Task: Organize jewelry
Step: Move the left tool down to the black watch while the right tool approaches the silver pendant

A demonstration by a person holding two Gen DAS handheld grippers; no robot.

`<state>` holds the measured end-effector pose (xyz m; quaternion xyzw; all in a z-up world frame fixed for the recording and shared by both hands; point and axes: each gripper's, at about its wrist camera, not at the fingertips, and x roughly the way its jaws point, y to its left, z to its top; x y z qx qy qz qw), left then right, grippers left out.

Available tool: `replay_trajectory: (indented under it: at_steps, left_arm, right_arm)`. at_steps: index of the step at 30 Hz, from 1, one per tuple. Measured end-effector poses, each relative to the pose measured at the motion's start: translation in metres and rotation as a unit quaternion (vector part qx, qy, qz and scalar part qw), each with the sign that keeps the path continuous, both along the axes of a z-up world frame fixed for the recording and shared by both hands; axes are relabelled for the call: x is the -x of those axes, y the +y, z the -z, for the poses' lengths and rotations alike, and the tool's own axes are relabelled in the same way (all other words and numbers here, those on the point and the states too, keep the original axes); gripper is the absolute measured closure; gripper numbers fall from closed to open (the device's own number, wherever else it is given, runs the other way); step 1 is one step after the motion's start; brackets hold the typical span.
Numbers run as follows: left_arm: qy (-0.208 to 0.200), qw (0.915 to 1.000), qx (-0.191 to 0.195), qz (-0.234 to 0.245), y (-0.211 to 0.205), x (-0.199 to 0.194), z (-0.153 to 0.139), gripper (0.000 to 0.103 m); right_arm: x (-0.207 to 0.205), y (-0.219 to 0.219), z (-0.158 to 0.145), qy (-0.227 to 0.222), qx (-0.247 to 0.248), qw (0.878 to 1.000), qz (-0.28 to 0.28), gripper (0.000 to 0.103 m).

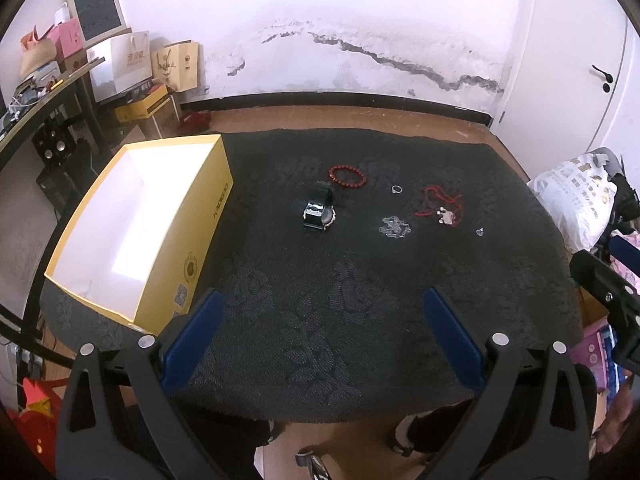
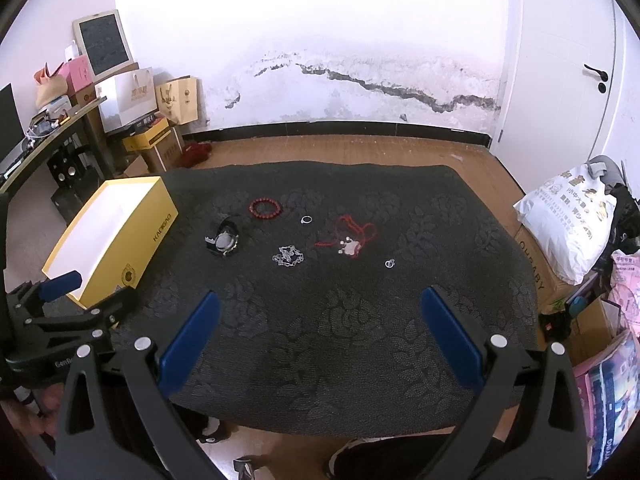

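Table (image 1: 360, 340), dark cloth: yellow box (image 1: 140, 220) at left, empty; watch (image 1: 319, 216), red bead bracelet (image 1: 348, 176), ring (image 1: 396, 189), silver chain (image 1: 395, 228), red-cord pendant (image 1: 442, 208) loose mid-table. Left gripper (image 1: 320, 336) and right gripper (image 2: 320, 336): spread wide, holding nothing.

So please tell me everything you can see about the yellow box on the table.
The yellow box is a lidless rectangular carton, apparently cardboard, yellow outside and plain white inside. It looks empty. Its long side bears dark lettering, a round emblem and small printed codes. It stands upright on the dark patterned cloth at the table's left edge, apart from the jewelry; nothing touches it but the cloth.
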<state>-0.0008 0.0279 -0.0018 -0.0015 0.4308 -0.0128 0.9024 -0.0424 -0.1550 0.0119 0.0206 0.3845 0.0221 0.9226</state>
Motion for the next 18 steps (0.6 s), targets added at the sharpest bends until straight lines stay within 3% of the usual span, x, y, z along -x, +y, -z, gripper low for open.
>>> replay_trajectory:
  at_steps: [18]
  left_arm:
    - [0.022,0.9997,-0.005,0.002,-0.002,-0.045,0.043,0.006]
  right_arm:
    - [-0.044,-0.014,0.038,0.023,-0.009,1.000,0.001,0.006]
